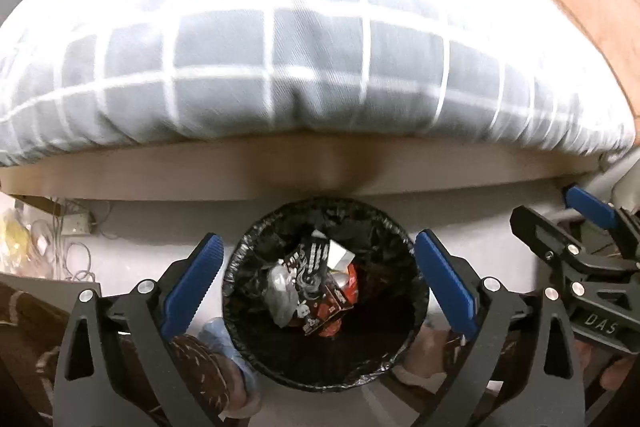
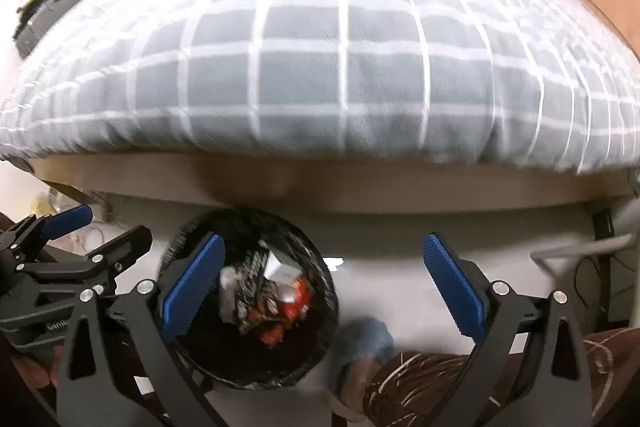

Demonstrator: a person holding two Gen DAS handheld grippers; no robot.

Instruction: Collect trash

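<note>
A round bin with a black liner (image 1: 240, 307) stands on the floor by the bed, holding crumpled wrappers (image 1: 316, 303) in black, red and clear plastic. My left gripper (image 1: 320, 291) hangs open and empty right above the bin, its blue fingers (image 1: 192, 287) either side of the rim. In the right wrist view the bin (image 2: 326, 307) lies lower left with the wrappers (image 2: 272, 303) inside. My right gripper (image 2: 324, 291) is open and empty, over the bin's right edge and the floor. Each gripper shows in the other's view (image 1: 580, 239), (image 2: 76, 247).
A bed with a grey checked cover (image 1: 280, 67) and wooden frame (image 1: 280, 171) fills the far side. Cables and a power strip (image 1: 76, 227) lie under the bed at left. The person's feet in blue slippers (image 2: 364, 343) stand beside the bin.
</note>
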